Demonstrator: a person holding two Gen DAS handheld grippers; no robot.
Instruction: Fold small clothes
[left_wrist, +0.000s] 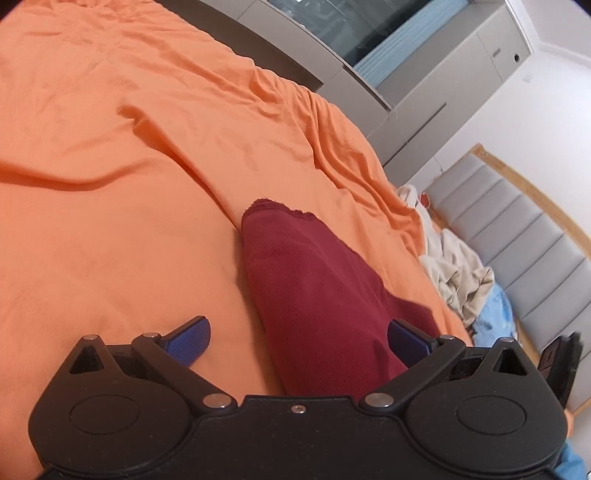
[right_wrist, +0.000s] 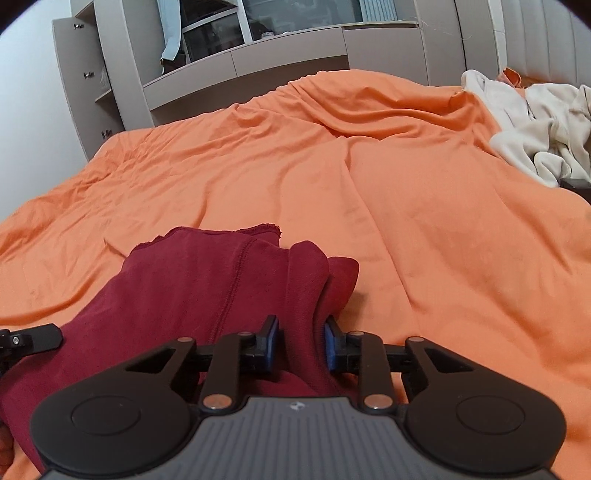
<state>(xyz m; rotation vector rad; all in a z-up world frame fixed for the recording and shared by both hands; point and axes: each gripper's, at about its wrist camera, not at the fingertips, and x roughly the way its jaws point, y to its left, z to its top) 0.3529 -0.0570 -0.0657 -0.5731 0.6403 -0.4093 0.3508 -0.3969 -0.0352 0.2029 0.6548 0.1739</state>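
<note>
Two grippers are working over one dark red garment (right_wrist: 192, 295) that is lying on an orange bedsheet (right_wrist: 424, 229).

Right gripper (right_wrist: 300, 345): pointing forward and tilted downward over the near part of the bed. Its blue-padded jaws are standing close together with a bunched fold of the red fabric rising between them; both pads are pressing on that fold, so the tongs are clenched on the garment. The rest of the garment is spreading ahead and to the left of these jaws, its hemmed edge lying farthest away.

Left gripper (left_wrist: 299, 334): also tilted downward, with its two blue fingers (left_wrist: 188, 338) spread wide, released. One finger is resting over bare sheet on the left; the other is lying over the red cloth on the right. The garment is running as a long band from beneath the gripper body, between the fingers, forward and slightly left, and ending in a scalloped edge. Neither pad is pinching it.

Around: one pile of cream-coloured clothing (right_wrist: 546, 133) is lying ahead and far to the right of the right gripper, just beside the sheet's edge. A patch of light blue fabric (left_wrist: 496, 314) is showing to the right of the left gripper. One grey padded headboard (left_wrist: 517, 236) is standing beyond that. One grey wall unit (right_wrist: 280, 62) is running behind the bed. Ridged creases are crossing the sheet ahead of both grippers.
</note>
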